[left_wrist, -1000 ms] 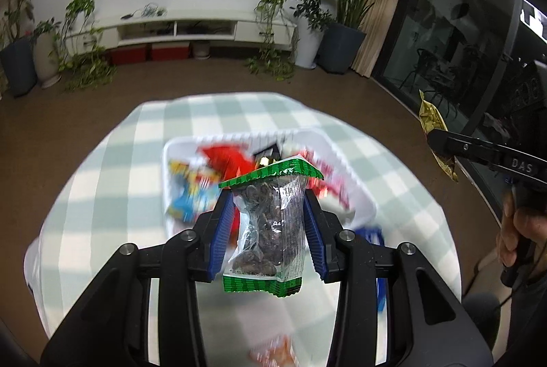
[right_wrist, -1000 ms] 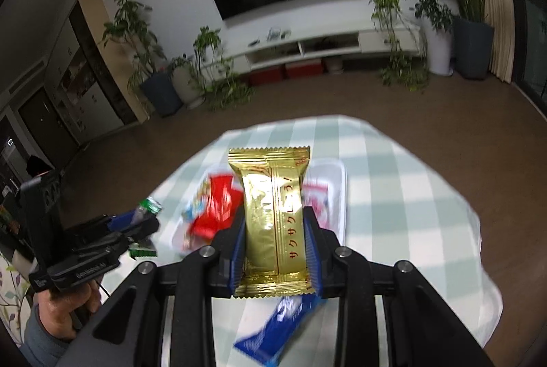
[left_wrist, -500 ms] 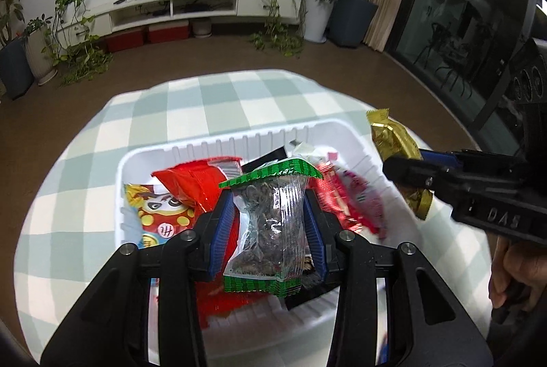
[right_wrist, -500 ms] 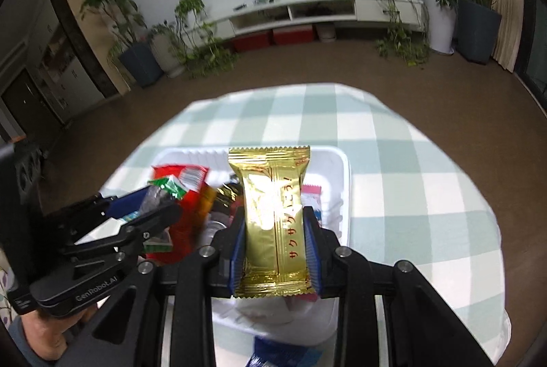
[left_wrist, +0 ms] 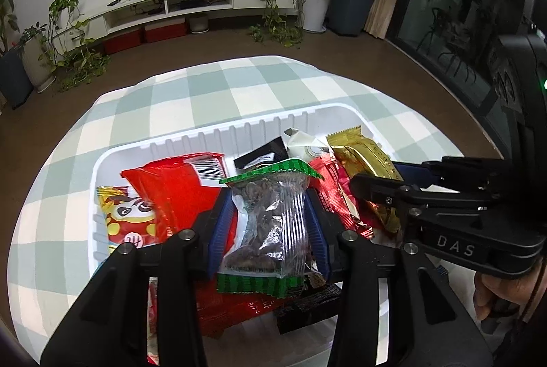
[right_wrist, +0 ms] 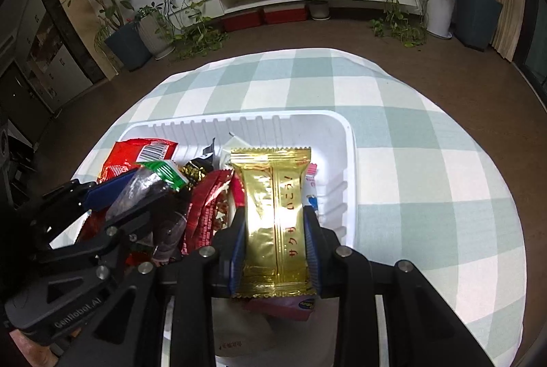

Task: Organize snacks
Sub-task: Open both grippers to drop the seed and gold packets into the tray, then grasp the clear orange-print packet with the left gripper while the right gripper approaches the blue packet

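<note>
Snacks are going into the white ribbed tray (left_wrist: 259, 127), and both hands are at the drop-off step. In the left wrist view, the left gripper (left_wrist: 270, 216) has its jaws opening around a clear crinkly bag (left_wrist: 270, 223) of dark pieces with green sealed ends; it hangs between the fingers over the red packets (left_wrist: 171, 192) below. Next it needs a clean release. In the right wrist view, the right gripper (right_wrist: 273, 226) pinches a shiny gold wrapper (right_wrist: 273, 206), flat and crimped, above the tray's bare right end.
</note>
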`<state>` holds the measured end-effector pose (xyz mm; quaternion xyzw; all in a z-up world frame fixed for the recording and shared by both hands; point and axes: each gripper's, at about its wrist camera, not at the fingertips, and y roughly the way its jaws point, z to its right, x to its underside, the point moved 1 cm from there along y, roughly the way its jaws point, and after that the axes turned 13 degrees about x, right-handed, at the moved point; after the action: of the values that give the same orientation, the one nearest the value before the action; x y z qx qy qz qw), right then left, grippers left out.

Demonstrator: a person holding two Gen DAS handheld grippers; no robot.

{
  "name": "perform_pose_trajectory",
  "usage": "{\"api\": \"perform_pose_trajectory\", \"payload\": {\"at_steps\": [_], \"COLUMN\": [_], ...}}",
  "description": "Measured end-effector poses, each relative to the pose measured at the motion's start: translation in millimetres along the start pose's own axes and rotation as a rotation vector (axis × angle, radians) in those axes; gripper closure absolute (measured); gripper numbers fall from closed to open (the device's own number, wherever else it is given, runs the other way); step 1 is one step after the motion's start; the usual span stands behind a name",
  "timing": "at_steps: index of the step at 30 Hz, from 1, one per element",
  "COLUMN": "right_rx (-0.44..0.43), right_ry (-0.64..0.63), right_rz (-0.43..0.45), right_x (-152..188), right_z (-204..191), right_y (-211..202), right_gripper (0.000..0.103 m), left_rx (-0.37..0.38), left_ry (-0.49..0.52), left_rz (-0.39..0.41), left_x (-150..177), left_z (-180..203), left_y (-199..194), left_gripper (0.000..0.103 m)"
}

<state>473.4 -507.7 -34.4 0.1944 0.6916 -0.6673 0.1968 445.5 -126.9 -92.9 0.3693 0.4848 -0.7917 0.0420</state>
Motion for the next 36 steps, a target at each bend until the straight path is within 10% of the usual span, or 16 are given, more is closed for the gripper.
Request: {"api": "perform_pose_trajectory", "payload": {"at_steps": [20, 36], "right_rx": [0.018, -0.083], "right_ry": [0.006, 0.123], "right_rz": [0.032, 0.165], "right_x": [8, 57], "right_z": [6, 14], "right_y": [-14, -110], "right_gripper": [0.043, 0.014], "left_rx": [0.003, -0.054], "left_ry": [0.027, 0.056], "left_rz": [0.040, 0.202], "left_x": [6, 44], "left_z": [11, 39], "left_y": [-21, -146], "left_gripper": [0.026, 0.000]}}
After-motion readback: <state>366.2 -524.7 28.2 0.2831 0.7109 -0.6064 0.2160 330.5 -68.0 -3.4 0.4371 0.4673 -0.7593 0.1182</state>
